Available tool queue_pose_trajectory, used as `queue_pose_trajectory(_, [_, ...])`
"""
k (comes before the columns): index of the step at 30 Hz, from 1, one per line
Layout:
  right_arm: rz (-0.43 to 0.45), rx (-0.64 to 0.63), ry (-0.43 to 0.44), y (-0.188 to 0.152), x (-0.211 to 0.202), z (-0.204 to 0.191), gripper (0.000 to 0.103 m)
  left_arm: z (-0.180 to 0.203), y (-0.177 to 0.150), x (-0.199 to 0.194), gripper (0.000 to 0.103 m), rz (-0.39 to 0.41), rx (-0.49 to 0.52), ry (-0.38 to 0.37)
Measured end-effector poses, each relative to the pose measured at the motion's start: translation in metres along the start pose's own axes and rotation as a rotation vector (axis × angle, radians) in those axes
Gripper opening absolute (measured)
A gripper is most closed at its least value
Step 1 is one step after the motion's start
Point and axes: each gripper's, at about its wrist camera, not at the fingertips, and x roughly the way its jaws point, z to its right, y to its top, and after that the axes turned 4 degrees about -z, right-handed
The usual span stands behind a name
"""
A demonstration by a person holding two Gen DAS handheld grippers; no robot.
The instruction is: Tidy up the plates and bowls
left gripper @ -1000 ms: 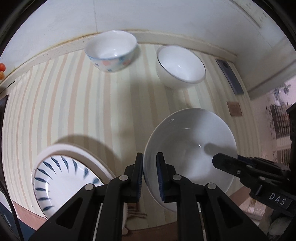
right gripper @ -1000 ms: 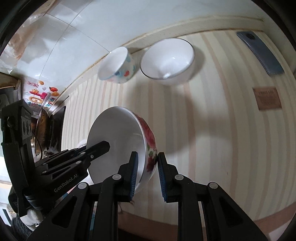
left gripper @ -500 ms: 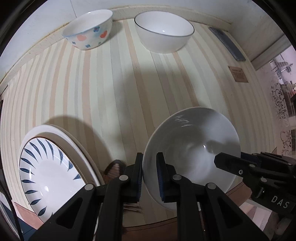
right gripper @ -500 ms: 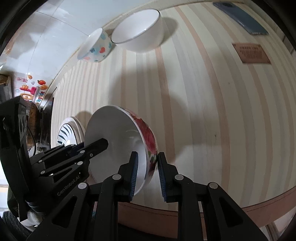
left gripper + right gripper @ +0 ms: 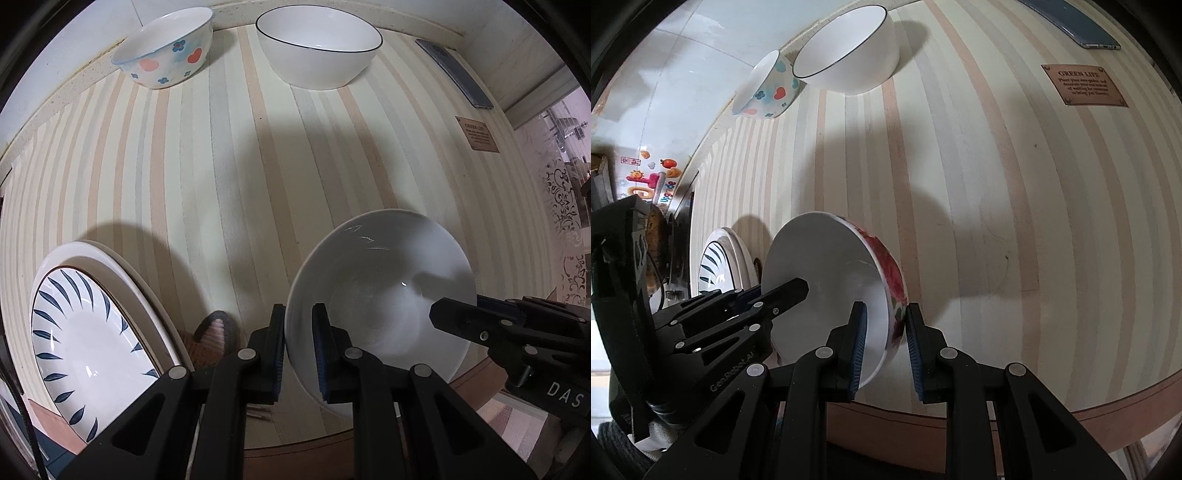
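Both grippers hold one white bowl with a red flower pattern above the front of the striped table. My left gripper is shut on its left rim. My right gripper is shut on its right rim and also shows in the left wrist view. A blue-leaf plate lies on a larger white plate at the front left. A heart-patterned bowl and a plain white bowl with a dark rim stand at the back by the wall.
A phone lies at the back right near the wall. A brown label is fixed to the striped tablecloth. The table's front edge runs just below the held bowl. A slippered foot shows below.
Both grippers with the flowered bowl have pulled back toward the table's front edge and risen. The back bowls now look farther away. The grip is unchanged.
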Motion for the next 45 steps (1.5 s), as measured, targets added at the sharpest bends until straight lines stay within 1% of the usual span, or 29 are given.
queue_pose_trajectory(3, [-0.013,0.0,0.011,0.004,0.002,0.0,0.026,-0.001,0.0,-0.001,0.012,-0.013,-0.006,-0.012])
queue_pose_trajectory(6, [-0.025,-0.004,0.021,0.007,-0.002,0.001,0.026,-0.009,0.0,-0.015,0.012,-0.008,-0.009,-0.016])
queue_pose_trajectory(9, [-0.023,-0.01,0.028,0.012,-0.014,0.003,0.026,-0.017,0.003,-0.042,0.013,0.038,-0.017,-0.022])
queue_pose_trajectory(11, [-0.013,-0.016,0.029,0.02,-0.028,0.004,0.026,-0.022,0.011,-0.064,0.014,0.082,-0.028,-0.035])
queue_pose_trajectory(12, [0.001,-0.013,0.032,0.024,-0.035,0.005,0.026,-0.025,0.016,-0.07,0.017,0.096,-0.031,-0.034])
queue_pose_trajectory(13, [0.021,-0.009,0.04,0.031,-0.045,0.006,0.029,-0.027,0.025,-0.079,0.02,0.116,-0.038,-0.028])
queue_pose_trajectory(14, [0.035,-0.005,0.048,0.039,-0.052,0.006,0.032,-0.029,0.033,-0.084,0.027,0.129,-0.046,-0.026])
queue_pose_trajectory(16, [0.078,0.01,0.079,0.057,-0.064,0.005,0.044,-0.036,0.054,-0.089,0.029,0.156,-0.075,-0.032])
queue_pose_trajectory(18, [0.113,0.016,0.103,0.079,-0.071,0.003,0.047,-0.046,0.081,-0.087,0.029,0.165,-0.122,-0.042])
queue_pose_trajectory(20, [0.153,0.021,0.117,0.101,-0.075,0.001,0.047,-0.057,0.108,-0.08,0.029,0.156,-0.166,-0.063])
queue_pose_trajectory(22, [0.174,0.043,0.121,0.124,-0.072,0.0,0.047,-0.065,0.133,-0.069,0.029,0.142,-0.2,-0.089])
queue_pose_trajectory(24, [0.188,0.067,0.138,0.147,-0.065,0.0,0.047,-0.069,0.159,-0.056,0.029,0.118,-0.22,-0.099])
queue_pose_trajectory(26, [0.196,0.085,0.125,0.169,-0.055,0.001,0.047,-0.07,0.175,-0.045,0.029,0.101,-0.23,-0.107])
queue_pose_trajectory(29, [0.203,0.107,0.115,0.197,-0.042,0.003,0.047,-0.065,0.195,-0.027,0.029,0.073,-0.22,-0.12])
queue_pose_trajectory(31, [0.198,0.117,0.114,0.209,-0.034,0.005,0.047,-0.061,0.202,-0.019,0.028,0.061,-0.213,-0.11])
queue_pose_trajectory(33, [0.178,0.13,0.104,0.22,-0.023,0.006,0.046,-0.058,0.206,-0.012,0.028,0.048,-0.208,-0.126])
queue_pose_trajectory(34, [0.177,0.133,0.107,0.225,-0.018,0.007,0.042,-0.057,0.209,-0.008,0.026,0.043,-0.203,-0.13])
queue_pose_trajectory(35, [0.173,0.132,0.105,0.227,-0.014,0.007,0.035,-0.055,0.21,-0.006,0.017,0.039,-0.197,-0.14])
queue_pose_trajectory(36, [0.169,0.133,0.101,0.229,-0.012,0.008,0.026,-0.054,0.211,-0.005,0.013,0.036,-0.192,-0.142])
queue_pose_trajectory(37, [0.167,0.13,0.102,0.23,-0.009,0.009,0.023,-0.052,0.212,-0.005,0.013,0.036,-0.186,-0.133])
queue_pose_trajectory(42, [0.186,0.096,0.042,0.229,-0.007,-0.001,0.023,-0.047,0.214,-0.005,0.013,0.047,-0.169,-0.103])
queue_pose_trajectory(45, [0.184,0.087,0.035,0.227,-0.008,-0.002,0.023,-0.045,0.213,-0.009,0.013,0.051,-0.161,-0.099])
